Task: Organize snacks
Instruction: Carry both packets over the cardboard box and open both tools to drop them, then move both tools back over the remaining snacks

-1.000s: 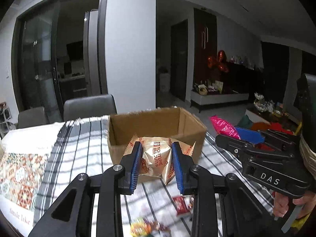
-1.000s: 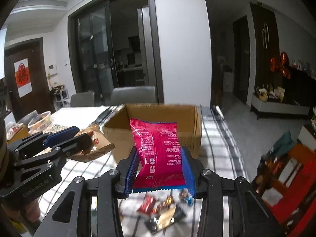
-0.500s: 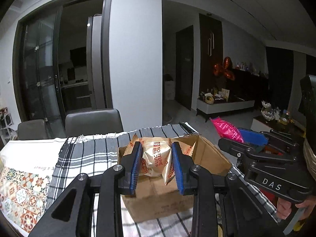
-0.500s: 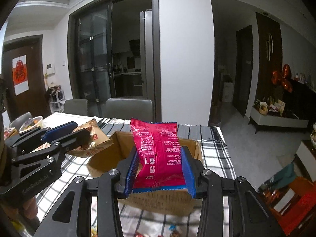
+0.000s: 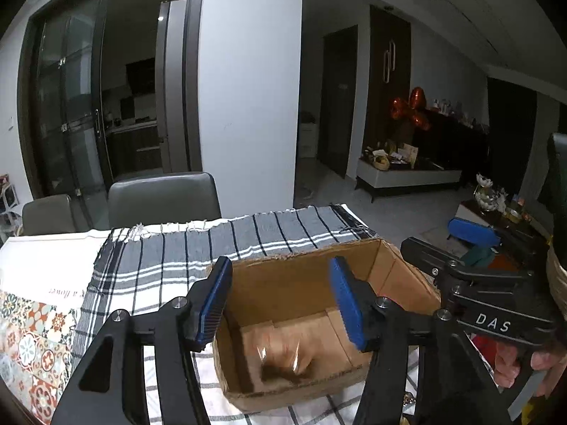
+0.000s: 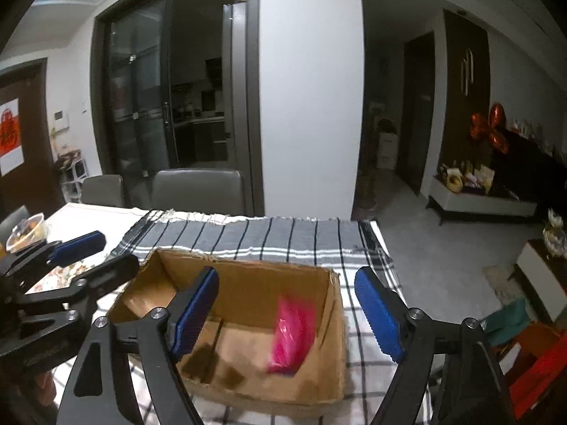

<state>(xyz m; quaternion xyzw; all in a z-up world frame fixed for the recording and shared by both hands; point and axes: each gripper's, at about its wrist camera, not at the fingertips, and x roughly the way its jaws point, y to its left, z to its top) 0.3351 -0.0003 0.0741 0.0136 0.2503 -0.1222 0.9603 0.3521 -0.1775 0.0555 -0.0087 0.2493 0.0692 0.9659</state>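
Observation:
An open cardboard box (image 5: 407, 287) (image 6: 335, 318) stands on the checked tablecloth. My left gripper (image 5: 280, 301) hovers over the box, its jaws opening with nothing between them; a blurred golden biscuit packet (image 5: 280, 357) drops onto the box floor below. My right gripper (image 6: 287, 313) is likewise above the box with its jaws opening and empty; a blurred pink snack packet (image 6: 292, 336) falls inside by the right wall. Each gripper shows at the edge of the other's view.
The checked cloth (image 5: 170, 251) (image 6: 283, 237) covers the table, with a patterned mat (image 5: 32, 333) at left. Grey chairs (image 5: 163, 194) stand behind the table. A bowl (image 6: 28, 230) sits at far left. The table edge and floor lie to the right.
Both grippers moved forward over the box and opened. The golden packet left the left gripper and the pink packet left the right; both are dropping into the box.

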